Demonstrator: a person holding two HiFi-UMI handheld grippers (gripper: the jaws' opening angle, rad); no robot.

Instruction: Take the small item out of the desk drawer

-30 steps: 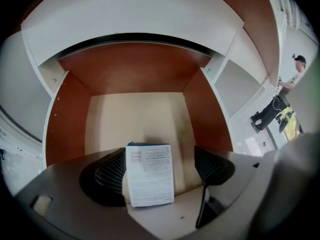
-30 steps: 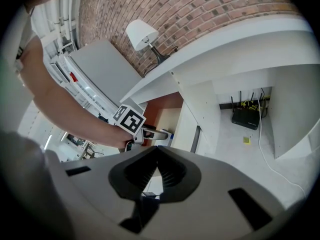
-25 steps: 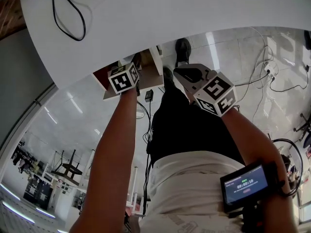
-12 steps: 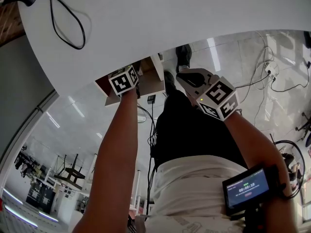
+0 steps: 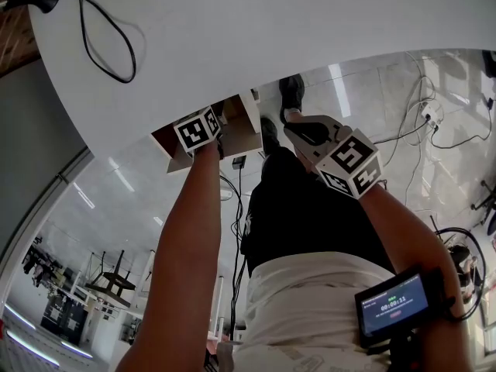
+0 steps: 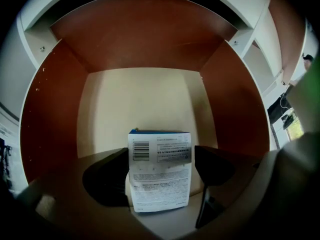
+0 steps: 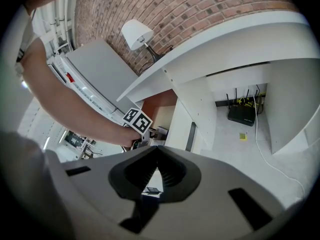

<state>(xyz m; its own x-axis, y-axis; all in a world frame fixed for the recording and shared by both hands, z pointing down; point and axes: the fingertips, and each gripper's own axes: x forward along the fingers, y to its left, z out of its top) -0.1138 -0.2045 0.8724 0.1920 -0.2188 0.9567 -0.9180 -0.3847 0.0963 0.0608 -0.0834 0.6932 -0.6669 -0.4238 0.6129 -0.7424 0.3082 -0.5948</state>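
The white worktop (image 5: 271, 22) fills the upper part of the head view, its curved edge running across the frame. A black cable (image 5: 108, 41) loops over its left end. Under that edge a drawer (image 5: 242, 130) stands pulled out. Seen from inside, it has red-brown walls (image 6: 47, 119) and a pale floor.

The left tongs (image 6: 161, 168) reach into the drawer, with the marker cube (image 5: 198, 130) showing at the drawer mouth. The right tongs (image 7: 156, 151) hang in the air to the right of the drawer, apart from it and above the person's dark trousers. Their dark pads meet at the tips with nothing between them. A small screen (image 5: 391, 301) is strapped to the person's right wrist.

A small white box (image 6: 159, 184) with a blue top edge, a barcode and fine print stands upright between the left tongs. It is over the near part of the drawer floor. The tongs are drawn narrow on it: the left pad (image 6: 107, 184) lies against its left edge, and the right pad (image 6: 215, 165) sits right at its right edge.
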